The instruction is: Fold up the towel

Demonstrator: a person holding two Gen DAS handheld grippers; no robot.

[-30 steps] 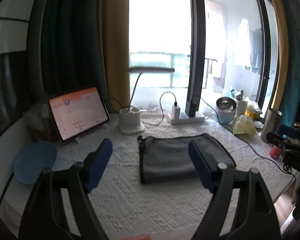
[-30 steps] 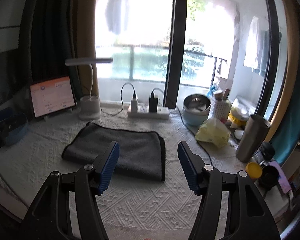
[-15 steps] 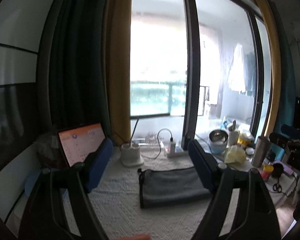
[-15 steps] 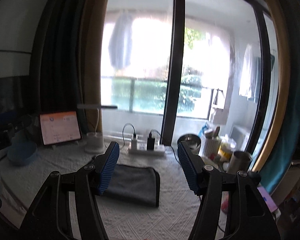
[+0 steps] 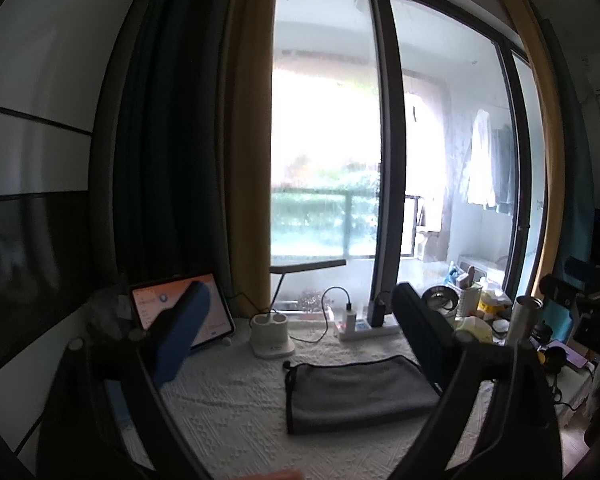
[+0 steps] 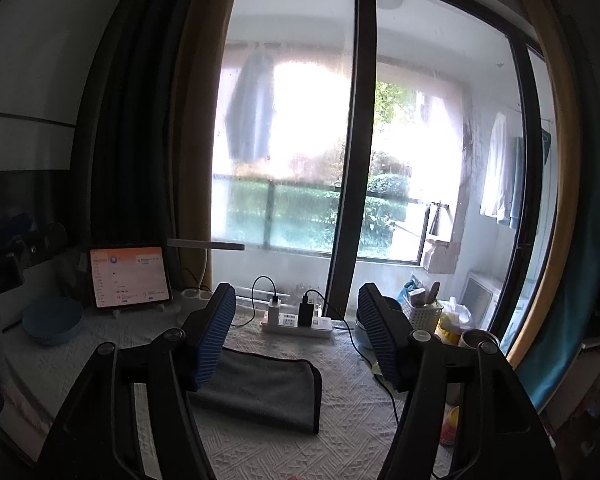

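Observation:
A grey towel (image 5: 356, 390) with a dark edge lies folded flat on the white patterned tablecloth (image 5: 228, 408). It also shows in the right wrist view (image 6: 264, 388). My left gripper (image 5: 300, 312) is open and empty, held high above and back from the towel. My right gripper (image 6: 296, 320) is open and empty too, well above the towel's near side. Neither gripper touches the cloth.
A lit tablet (image 6: 129, 276), a blue bowl (image 6: 52, 322), a white desk lamp (image 5: 271, 340) and a power strip with chargers (image 6: 298, 322) stand along the window side. A metal bowl, a basket, a steel cup (image 5: 521, 320) and small items crowd the right end.
Both grippers have lifted up and pulled back from the table, so the towel sits lower and smaller in both views. The towel has not moved. Both grippers stay open.

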